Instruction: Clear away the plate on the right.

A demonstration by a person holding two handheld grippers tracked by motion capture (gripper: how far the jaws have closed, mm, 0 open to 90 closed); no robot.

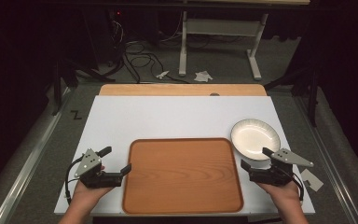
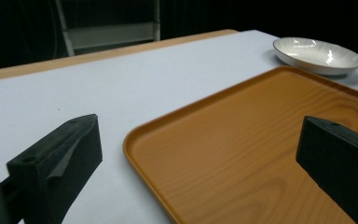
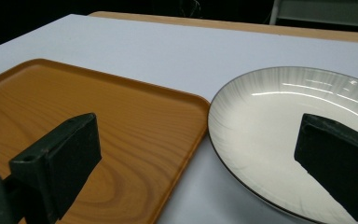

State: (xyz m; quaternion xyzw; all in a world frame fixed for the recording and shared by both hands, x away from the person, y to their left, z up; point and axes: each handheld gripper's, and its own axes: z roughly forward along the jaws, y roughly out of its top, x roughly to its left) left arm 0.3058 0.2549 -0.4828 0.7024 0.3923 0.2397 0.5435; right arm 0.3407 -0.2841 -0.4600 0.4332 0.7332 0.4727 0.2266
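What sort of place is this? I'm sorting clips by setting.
Probably a lab or studio recording bay: black curtains, loose cables on grey carpet, and a white-topped table bearing one wooden tray and a plate.

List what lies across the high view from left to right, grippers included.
left gripper → wooden tray → right gripper → small paper scrap. The white plate overlaps the right gripper, so it is left out.

The tray [image 1: 182, 175] lies at the table's [image 1: 168, 116] six o'clock; the bowl [image 1: 254, 138] sits at its two o'clock, touching its corner.
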